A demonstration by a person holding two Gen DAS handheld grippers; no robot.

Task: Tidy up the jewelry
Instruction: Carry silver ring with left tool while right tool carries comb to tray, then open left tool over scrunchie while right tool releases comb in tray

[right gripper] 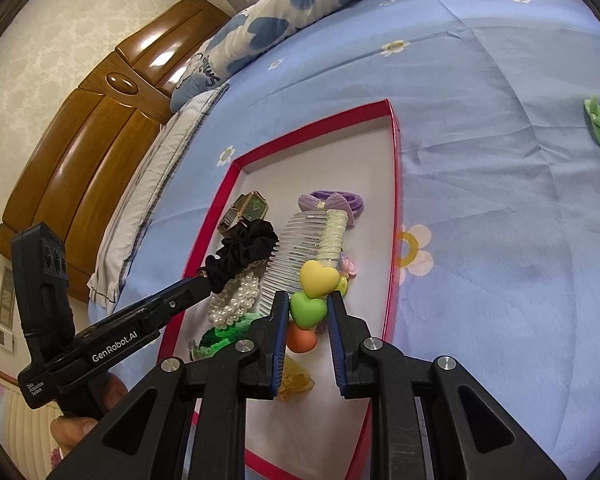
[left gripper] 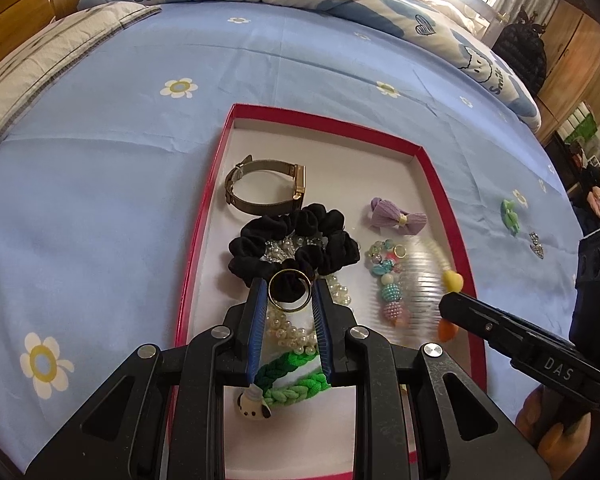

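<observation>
left gripper (left gripper: 289, 292): clamped on a gold ring (left gripper: 289, 290), hovering over the black scrunchie (left gripper: 296, 243) in the tray's middle
right gripper (right gripper: 309, 314): pinching a clear comb (right gripper: 300, 248) by its green heart (right gripper: 308, 310), teeth pointing at the tray's left rim
red tray (left gripper: 204, 216): sits on the blue bedsheet (left gripper: 100, 168), already has a watch (left gripper: 266, 188), pearls (left gripper: 292, 328), purple bow (left gripper: 396, 214)
green clip (left gripper: 509, 211): on the sheet, off the tray's right edge

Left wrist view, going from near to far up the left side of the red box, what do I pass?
Green braided band → pearl strand → gold ring pinched in the left gripper → black scrunchie → mesh-strap watch → the box's far red rim.
</observation>
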